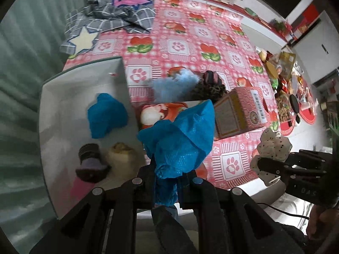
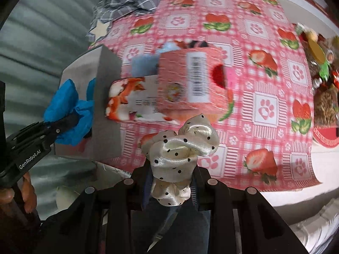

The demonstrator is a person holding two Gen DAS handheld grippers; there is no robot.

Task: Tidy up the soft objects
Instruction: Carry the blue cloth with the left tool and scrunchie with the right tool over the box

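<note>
We've got a pink strawberry-and-paw tablecloth [image 1: 211, 31], bare at the far end. Our left gripper [image 1: 166, 182] pinches a blue mesh cloth [image 1: 180, 139] by the grey bin's [image 1: 125, 72] edge; our right gripper [image 2: 170, 182] clamps a cream polka-dot scrunchie [image 2: 180, 148] above the near table edge.

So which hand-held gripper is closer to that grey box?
Left. The left hand-held gripper hangs by the grey box's wall with a blue cloth; the right hand-held gripper is further off over the tablecloth.

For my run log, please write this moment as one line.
left gripper: shut on blue non-woven cloth | right gripper: shut on cream dotted satin scrunchie | grey box: holds soft items
</note>
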